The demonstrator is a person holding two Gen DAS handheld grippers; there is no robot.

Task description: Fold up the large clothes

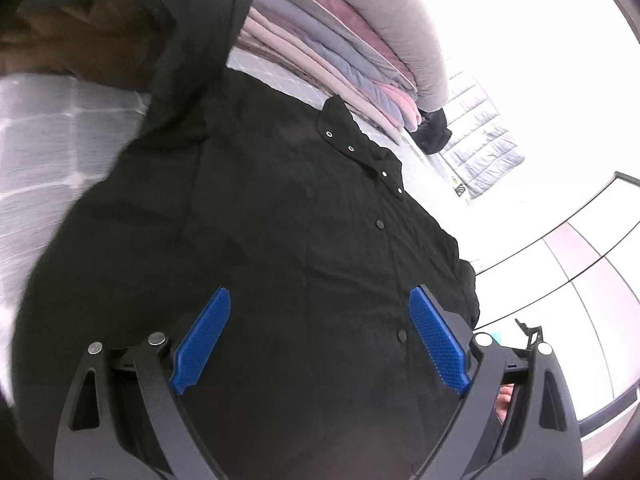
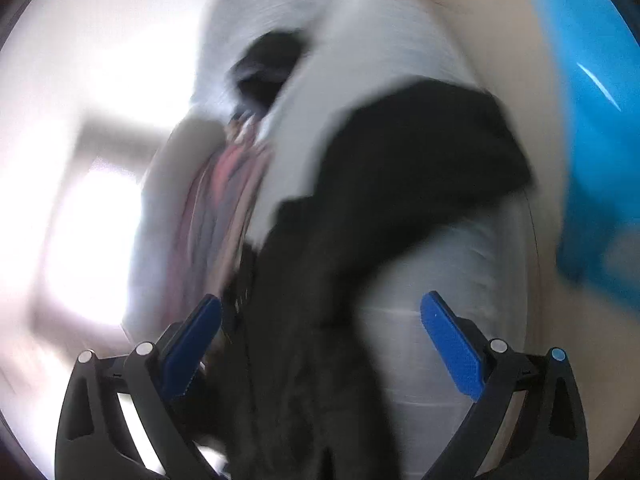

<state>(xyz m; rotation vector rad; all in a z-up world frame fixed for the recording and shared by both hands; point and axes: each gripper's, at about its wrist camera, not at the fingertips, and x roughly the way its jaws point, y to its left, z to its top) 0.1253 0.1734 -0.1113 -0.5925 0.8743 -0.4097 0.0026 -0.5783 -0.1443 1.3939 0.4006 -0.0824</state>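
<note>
Left wrist view: the left tongs [image 1: 320, 334] hang spread above a black snap-front coat [image 1: 280, 220] lying on the quilted bed [image 1: 48, 140]. The right tongs [image 2: 320, 340], also spread, appear empty amid blur.

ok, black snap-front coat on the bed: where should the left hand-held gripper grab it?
Probably the collar corner of the black coat, near the top snaps. It lies flat on the quilted bed, placket up, and that corner sticks up. Bring the open left hand-held gripper in along the placket.
</note>
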